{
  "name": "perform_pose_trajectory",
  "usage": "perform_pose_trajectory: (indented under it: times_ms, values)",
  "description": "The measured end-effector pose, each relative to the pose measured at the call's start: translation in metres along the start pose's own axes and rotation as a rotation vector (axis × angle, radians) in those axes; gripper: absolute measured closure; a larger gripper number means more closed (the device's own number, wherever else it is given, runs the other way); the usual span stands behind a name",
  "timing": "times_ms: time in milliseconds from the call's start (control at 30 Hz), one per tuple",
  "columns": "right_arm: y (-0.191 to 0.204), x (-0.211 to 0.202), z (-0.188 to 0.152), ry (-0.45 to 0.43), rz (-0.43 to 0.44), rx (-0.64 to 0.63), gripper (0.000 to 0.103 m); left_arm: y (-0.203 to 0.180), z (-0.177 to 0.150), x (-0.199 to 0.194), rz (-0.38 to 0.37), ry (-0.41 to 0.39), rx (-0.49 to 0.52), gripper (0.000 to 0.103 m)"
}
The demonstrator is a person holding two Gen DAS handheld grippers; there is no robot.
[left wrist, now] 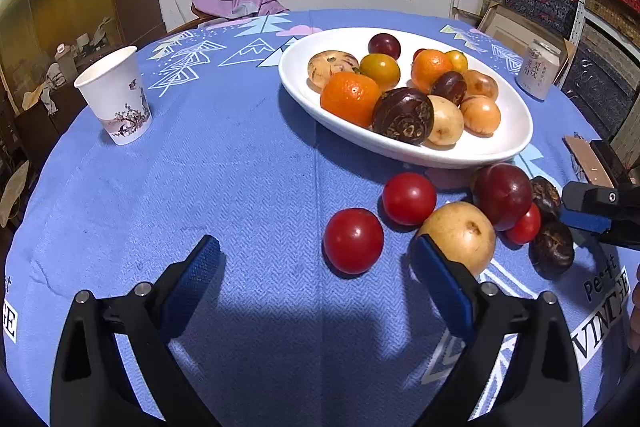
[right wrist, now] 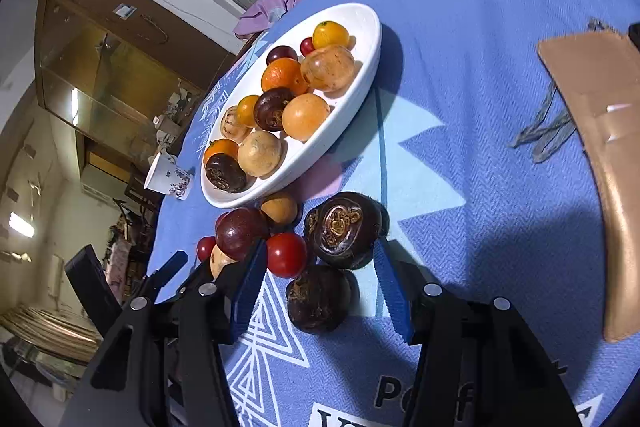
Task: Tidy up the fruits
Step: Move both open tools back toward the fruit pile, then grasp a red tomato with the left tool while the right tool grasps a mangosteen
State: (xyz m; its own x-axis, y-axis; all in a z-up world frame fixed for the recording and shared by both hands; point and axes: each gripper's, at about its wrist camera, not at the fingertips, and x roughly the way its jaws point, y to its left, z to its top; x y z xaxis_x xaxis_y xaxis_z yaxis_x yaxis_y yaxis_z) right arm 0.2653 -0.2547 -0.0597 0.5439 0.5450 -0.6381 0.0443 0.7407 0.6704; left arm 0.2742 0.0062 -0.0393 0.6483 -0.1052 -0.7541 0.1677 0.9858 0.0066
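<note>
1. Right gripper (right wrist: 320, 267): blue-padded jaws spread, not pinching. Two dark brown round water chestnuts sit in the gap: the near one (right wrist: 319, 298) lies between the pads, the far one (right wrist: 343, 229) at the tips, close by the right pad. Can't tell if any pad touches either.
2. A small red cherry tomato (right wrist: 286, 254) sits just inside the left pad of that gripper, touching or nearly touching it. A dark red round plum (right wrist: 240, 233) lies just beyond that pad's tip.
3. Left gripper (left wrist: 316, 259): jaws spread wide, nothing pinched. A round red tomato (left wrist: 353, 241) lies on the cloth just past the tips, nearer the right pad. A tan round potato-like fruit (left wrist: 460, 235) sits right behind the right pad's tip.
4. A second red tomato (left wrist: 409, 198) lies farther off, between the first tomato and the dish.
5. White oval ceramic dish (left wrist: 516, 143), far right of centre, holds oranges, tan fruits, dark chestnuts and plums piled together.
6. Loose fruit cluster sits on the blue patterned tablecloth (left wrist: 200, 167) just near of the dish.
7. White paper cup w/ blossom print (left wrist: 116, 95) stands far left; a pale drink can (left wrist: 538, 69) far right.
</note>
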Motion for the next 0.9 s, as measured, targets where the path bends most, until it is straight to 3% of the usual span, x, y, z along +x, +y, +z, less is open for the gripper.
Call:
perform_pose_trajectory:
  times_ms: [233, 533, 667, 900]
  values:
    - [-0.004, 0.011, 0.009, -0.021, 0.05, 0.079, 0.047, 0.001, 0.001, 0.01, -0.011, 0.05, 0.001, 0.011]
    - [0.012, 0.019, 0.012, -0.051, -0.037, -0.015, 0.053, -0.002, -0.001, 0.008, -0.035, 0.041, 0.012, 0.023]
    - [0.025, 0.025, 0.015, -0.057, -0.111, -0.098, 0.053, -0.002, -0.001, 0.009, -0.041, 0.046, 0.007, 0.023]
    - [0.055, 0.037, 0.01, -0.075, -0.331, -0.332, 0.055, -0.003, 0.0, 0.01, -0.051, 0.05, 0.004, 0.025]
